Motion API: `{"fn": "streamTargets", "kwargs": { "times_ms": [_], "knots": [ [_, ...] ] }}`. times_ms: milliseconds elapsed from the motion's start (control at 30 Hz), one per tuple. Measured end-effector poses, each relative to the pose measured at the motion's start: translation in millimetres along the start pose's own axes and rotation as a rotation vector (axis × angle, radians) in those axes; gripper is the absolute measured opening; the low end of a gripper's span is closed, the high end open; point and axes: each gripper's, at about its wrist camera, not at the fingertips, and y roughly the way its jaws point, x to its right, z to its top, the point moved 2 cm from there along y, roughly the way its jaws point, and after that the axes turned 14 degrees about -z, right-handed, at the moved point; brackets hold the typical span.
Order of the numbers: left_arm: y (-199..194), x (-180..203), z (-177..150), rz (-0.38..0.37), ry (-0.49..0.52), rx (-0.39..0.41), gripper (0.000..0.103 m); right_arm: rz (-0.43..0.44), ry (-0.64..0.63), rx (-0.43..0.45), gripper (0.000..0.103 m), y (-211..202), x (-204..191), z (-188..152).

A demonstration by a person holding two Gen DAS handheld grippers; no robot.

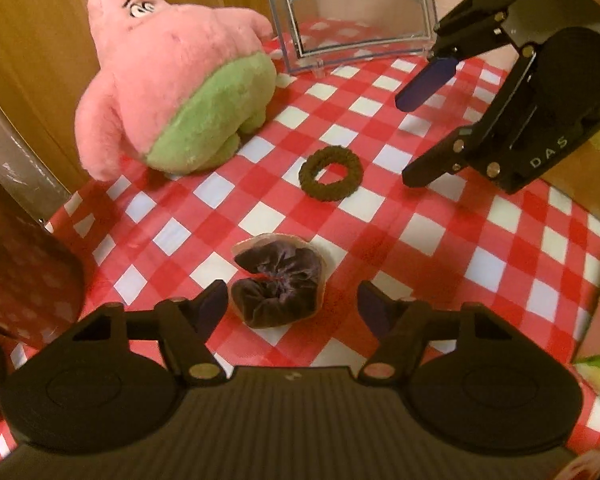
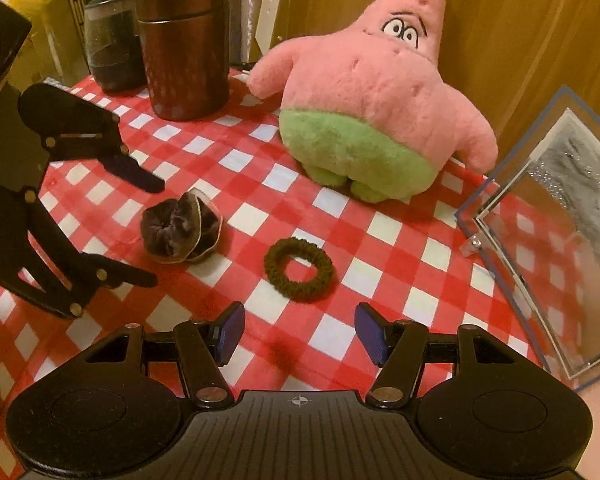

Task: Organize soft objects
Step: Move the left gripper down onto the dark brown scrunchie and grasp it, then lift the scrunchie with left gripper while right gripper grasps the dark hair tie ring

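Black, the left gripper (image 1: 290, 306) hangs low with fingers wide around the dark velvet scrunchie (image 1: 278, 282); the right gripper (image 2: 300, 334), also wide, holds nothing. The clear box (image 2: 548, 240) at 3 o'clock lies tipped, contents unclear. The brown hair tie (image 2: 299, 269) lies flat on the bench (image 2: 380, 224), the pink plush (image 2: 374, 100) upright at 12.
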Motion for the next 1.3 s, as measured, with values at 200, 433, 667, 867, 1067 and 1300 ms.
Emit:
{"fn": "streamTargets", "kwargs": {
  "times_ms": [200,433,667,867,1067,1300],
  "knots": [
    [10.0,-4.2,-2.3,0.010,-0.004,-0.023,0.035,0.000,0.011,-0.010,0.062,11.3,2.0,5.7],
    [-5.0,-17.0,-11.5,0.022,-0.085,0.007,0.017,0.007,0.041,-0.019,0.062,23.6,-2.4,10.7],
    [-28.1,-24.9,-19.6,0.038,-0.116,0.036,0.016,-0.012,0.093,-0.048,0.062,43.8,-6.6,18.1],
    [-38.3,-26.6,-26.9,0.040,-0.134,0.051,0.016,-0.016,0.149,-0.074,0.062,58.0,-10.0,18.2],
    [-40.6,-25.2,-31.1,0.034,-0.149,0.057,0.016,-0.030,0.184,-0.059,0.029,59.9,-9.3,17.2],
    [-48.7,-21.6,-33.9,0.038,-0.170,0.063,0.016,-0.060,0.194,-0.042,0.017,48.8,-5.0,14.4]
  ]
}}
